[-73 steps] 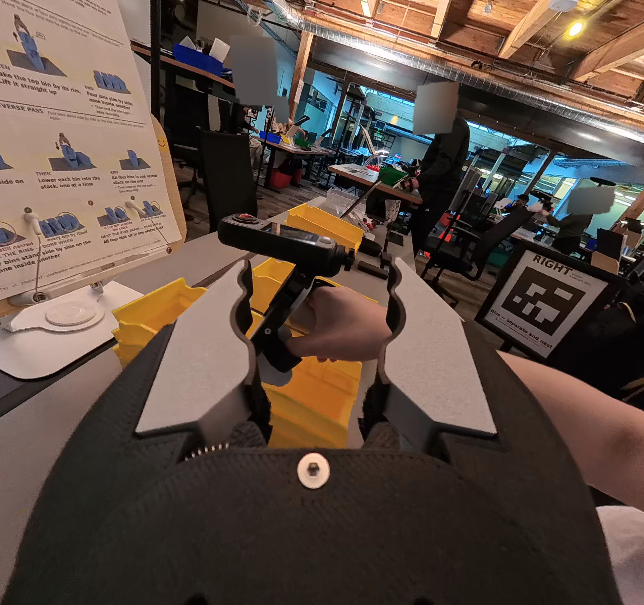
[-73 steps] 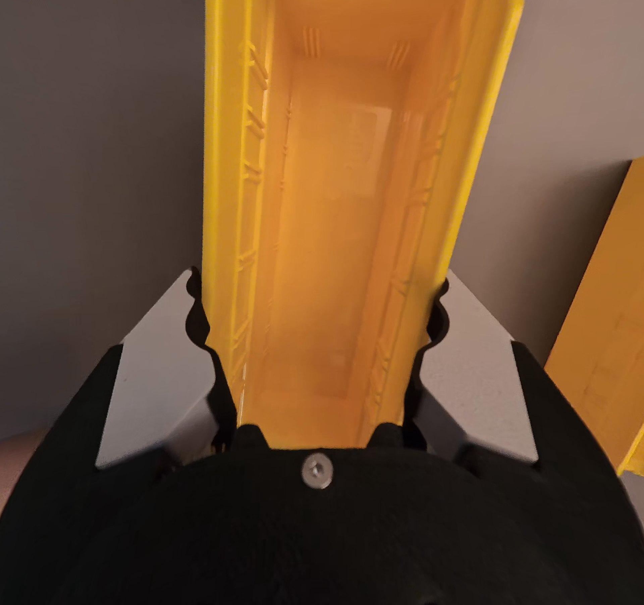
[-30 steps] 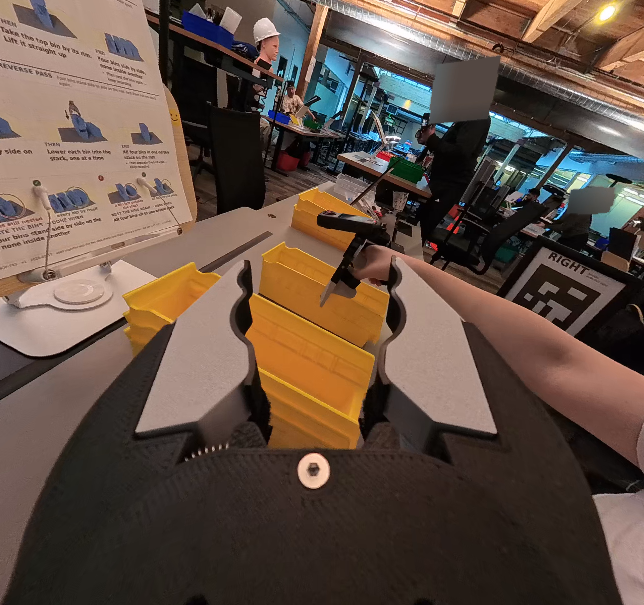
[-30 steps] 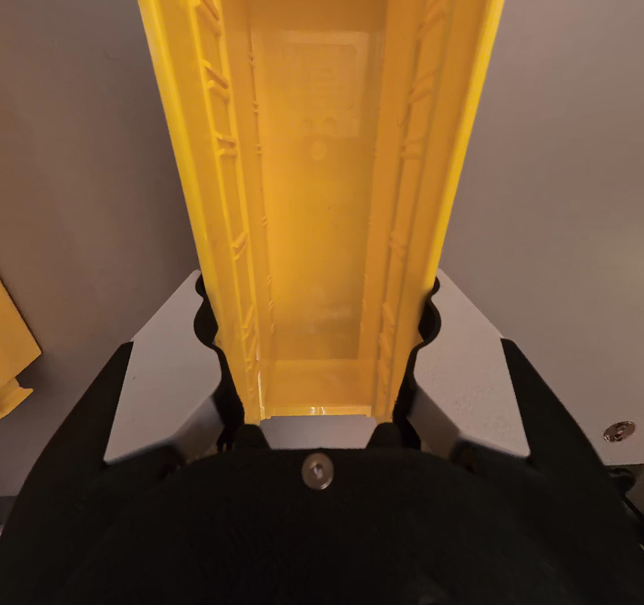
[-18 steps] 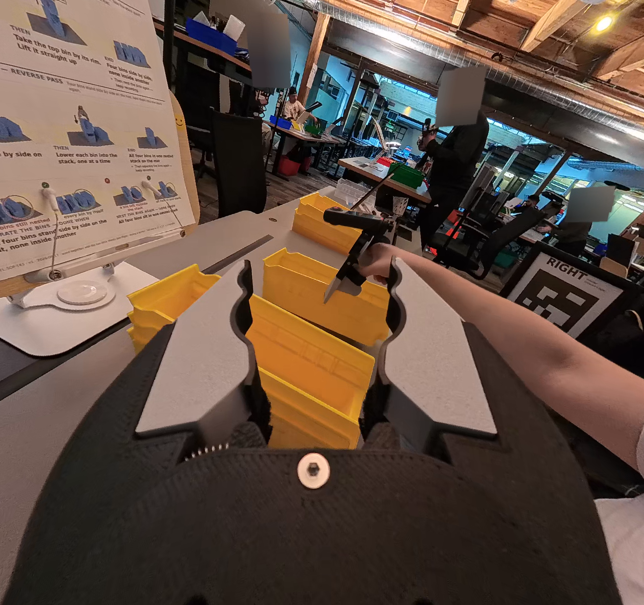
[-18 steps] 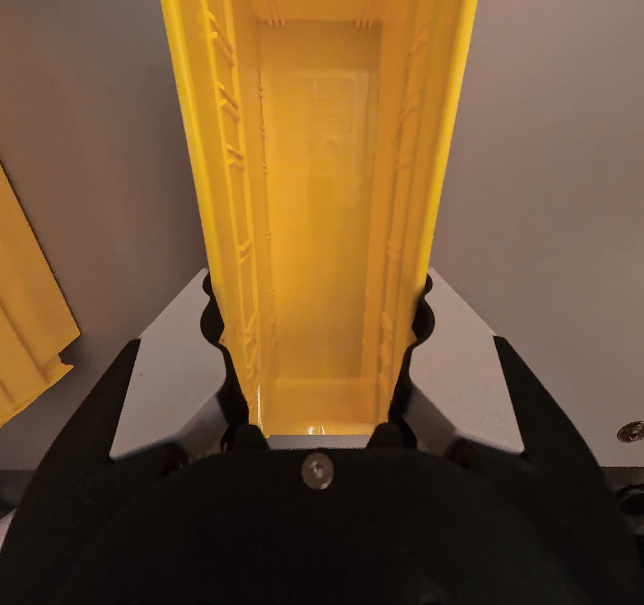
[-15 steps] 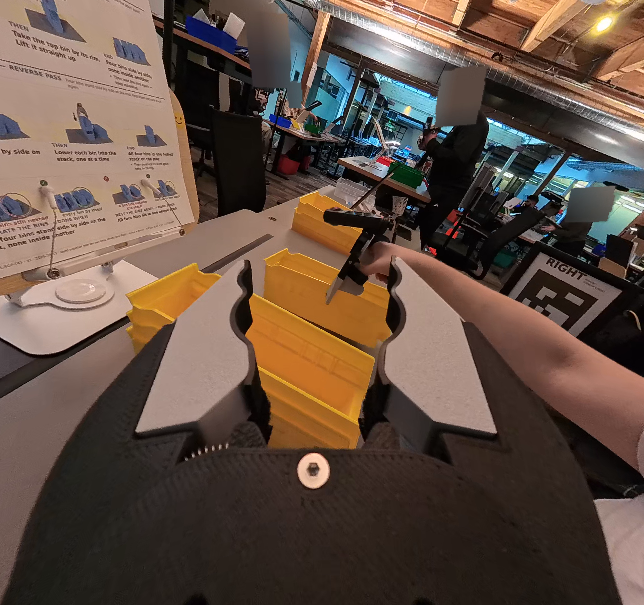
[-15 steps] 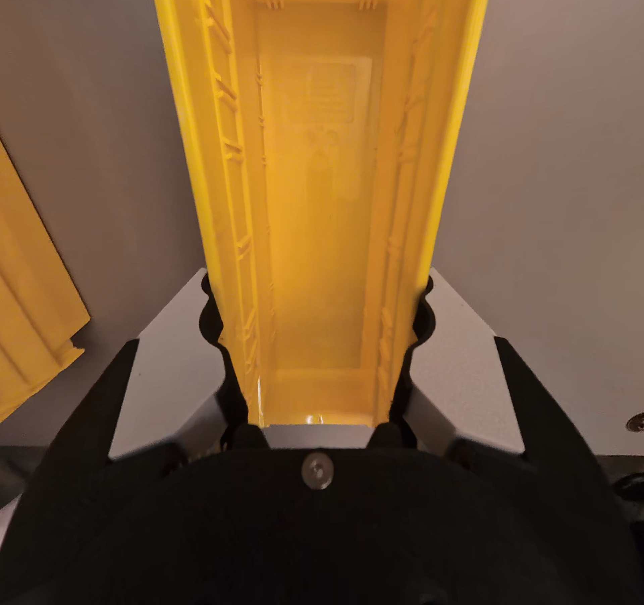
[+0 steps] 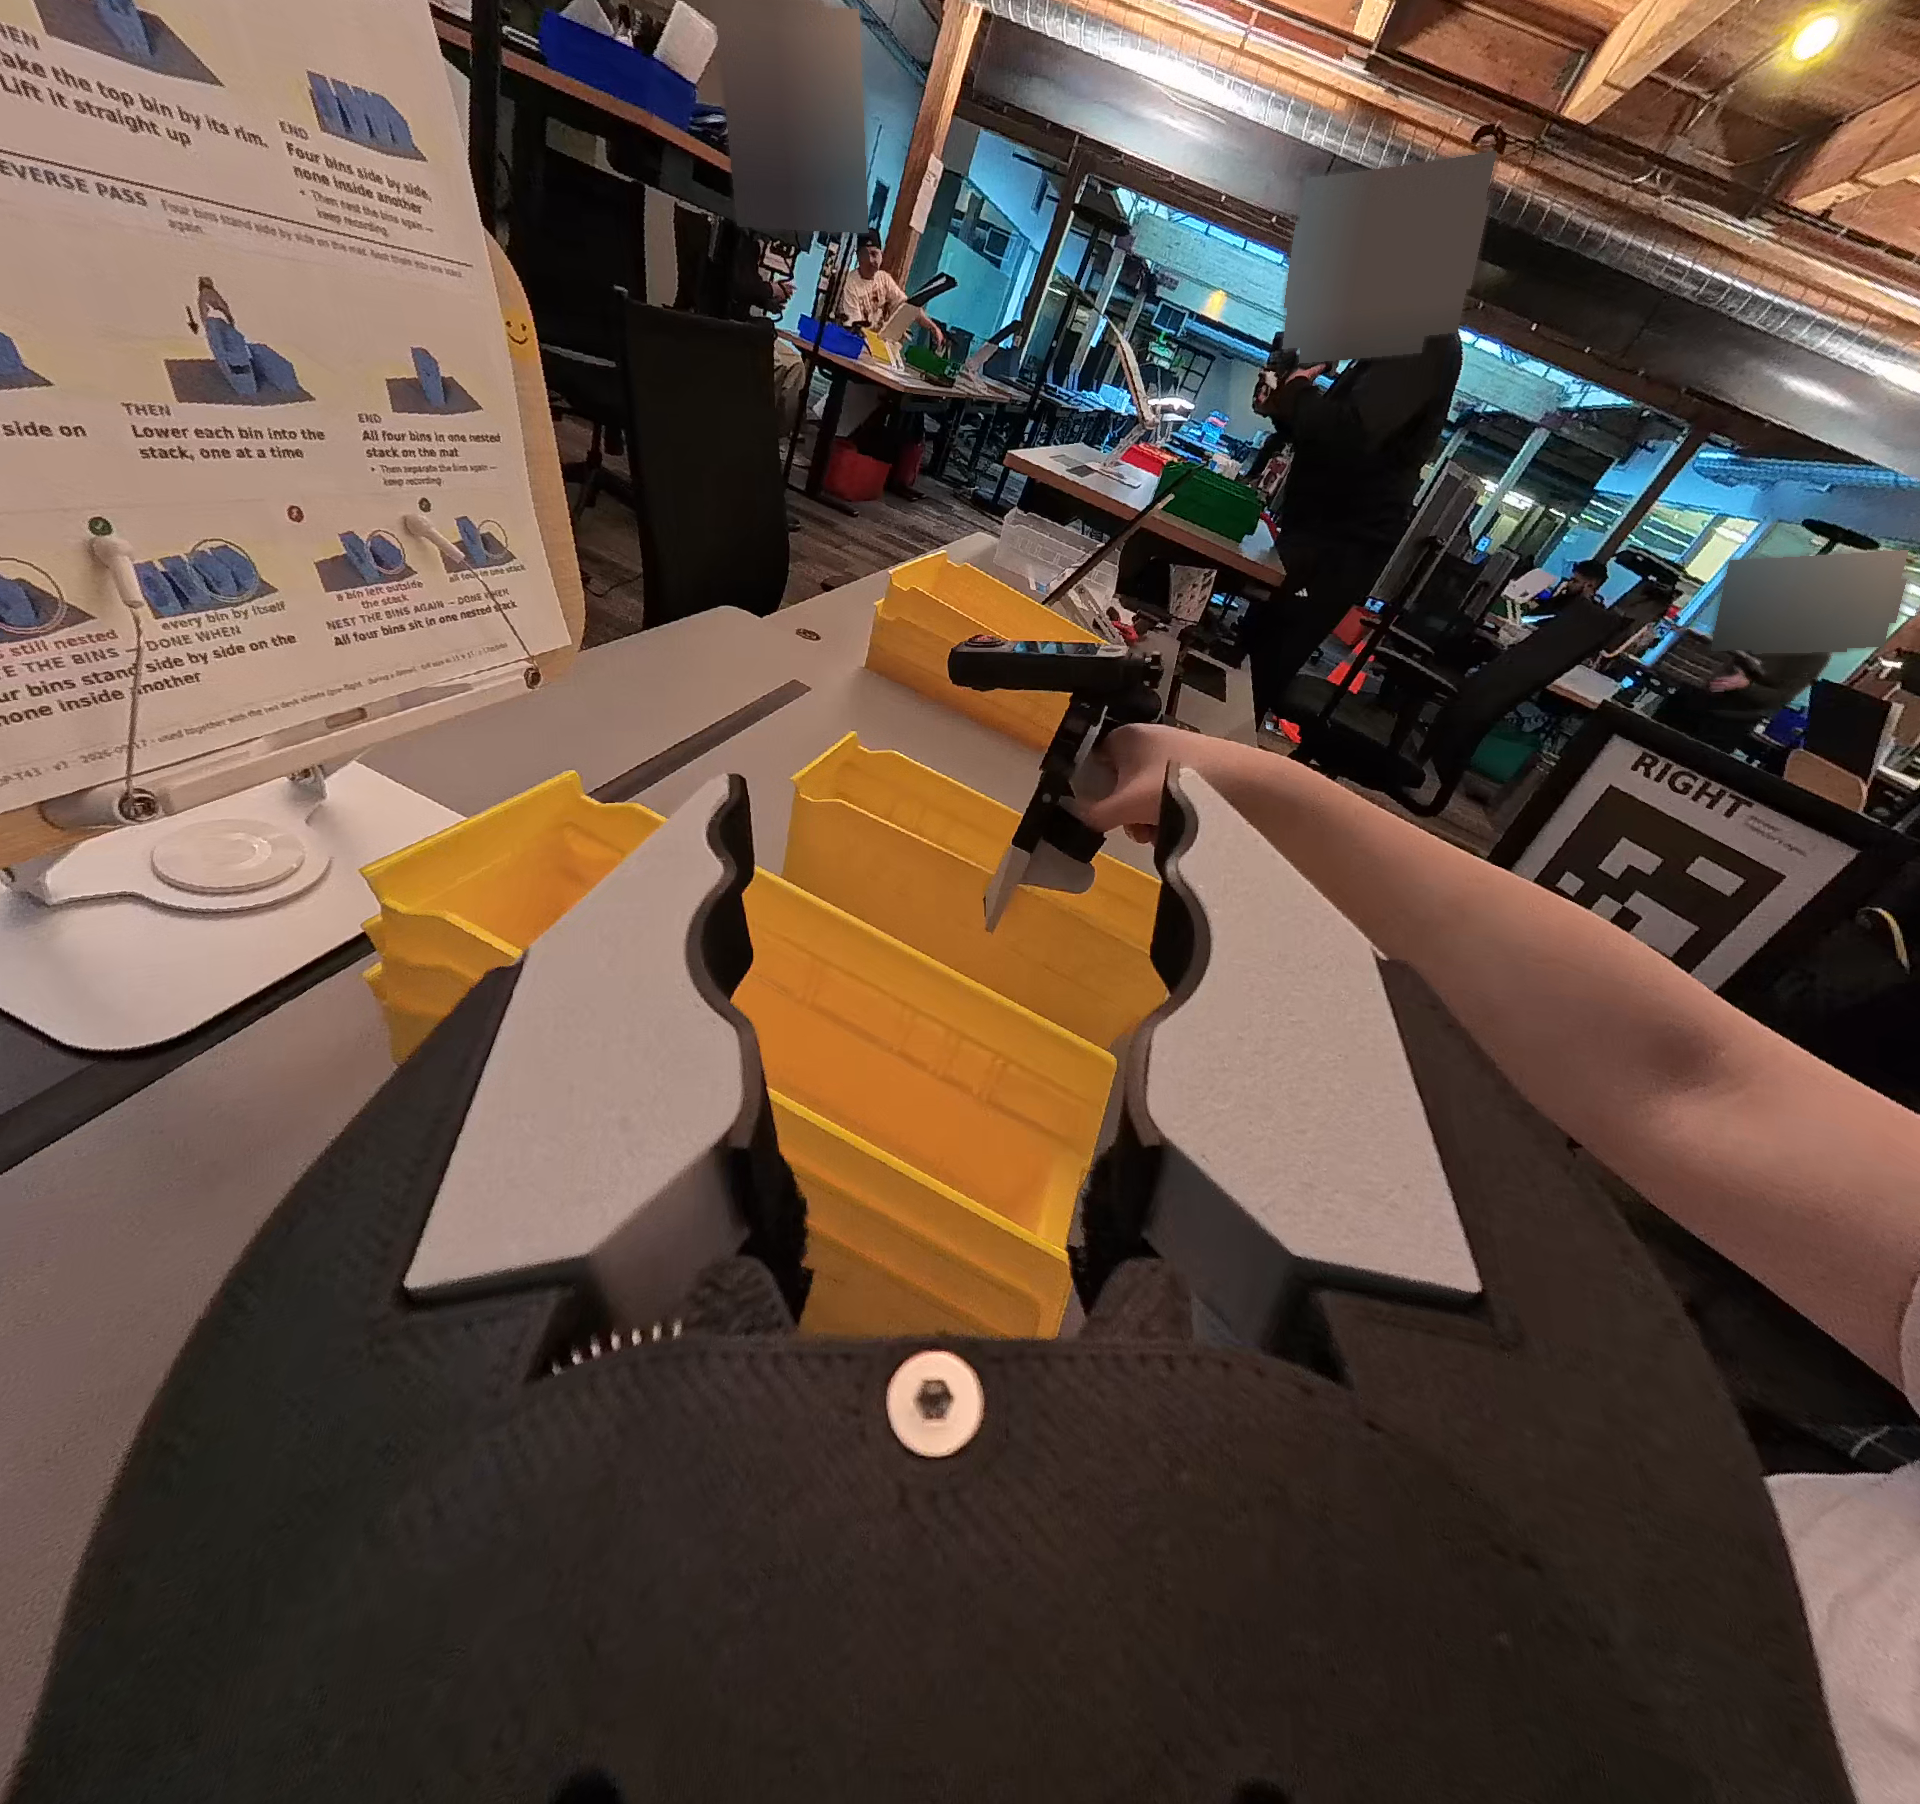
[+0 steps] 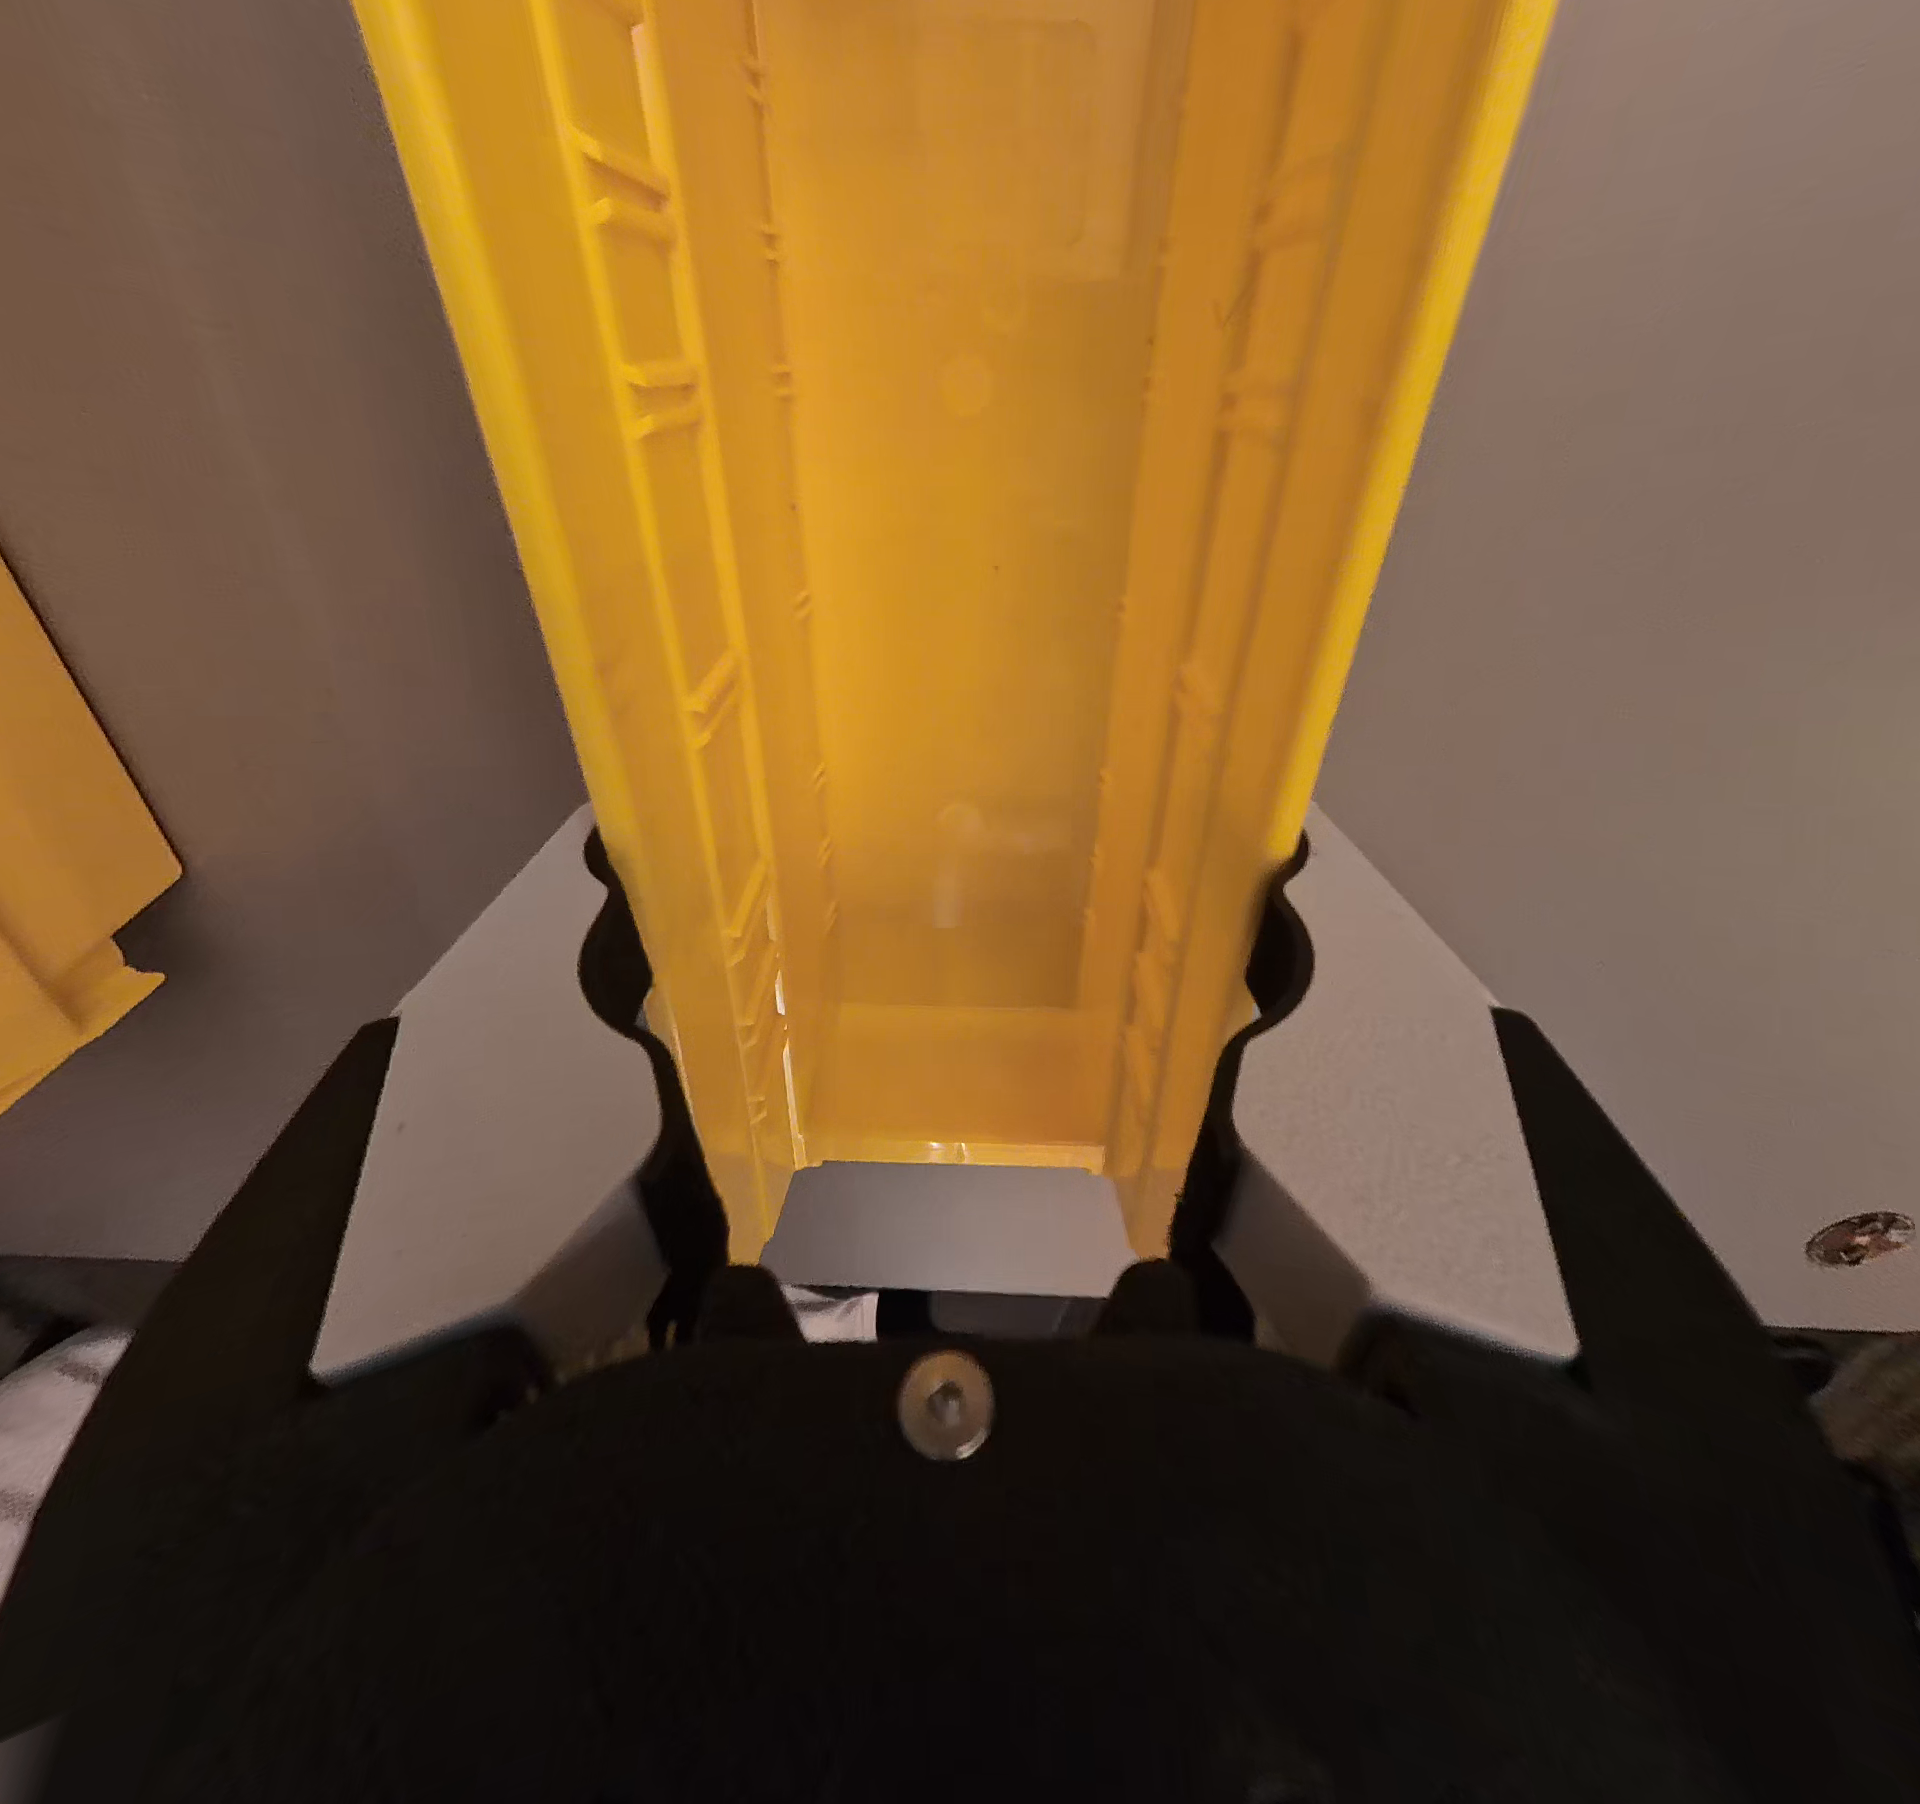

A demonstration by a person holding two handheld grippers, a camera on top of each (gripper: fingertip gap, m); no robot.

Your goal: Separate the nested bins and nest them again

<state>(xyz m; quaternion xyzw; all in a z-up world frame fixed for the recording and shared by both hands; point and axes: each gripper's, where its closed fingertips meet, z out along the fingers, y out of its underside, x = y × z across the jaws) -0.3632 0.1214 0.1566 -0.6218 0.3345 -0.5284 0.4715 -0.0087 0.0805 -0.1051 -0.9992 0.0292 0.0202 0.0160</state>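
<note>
Four yellow bins stand apart in a row on the grey table [image 9: 644, 705]. My left gripper [image 9: 951, 798] reaches in level and is shut on the near end of the second bin [image 9: 914, 1110], whose sides meet both pads. My right gripper [image 10: 945, 840] points straight down and is shut on the third bin [image 10: 956, 507] across its long rims; I see no gap at either pad. In the left wrist view the right gripper [image 9: 1023, 871] stands over that third bin [image 9: 883, 840]. Another bin [image 9: 488, 881] is to the left and the far bin [image 9: 956, 632] is behind.
An instruction poster on a white stand [image 9: 208, 300] is at the left. A framed sign [image 9: 1683, 871] stands at the right beyond the person's forearm [image 9: 1507, 1006]. The second bin's corner [image 10: 62, 819] shows at the left of the right wrist view. Chairs and people are beyond the table.
My right gripper carried its bin away from the left gripper and set it third in the row. Its fingers narrowed, then spread slightly, and the bin shifted between them. The left gripper kept its hold.
</note>
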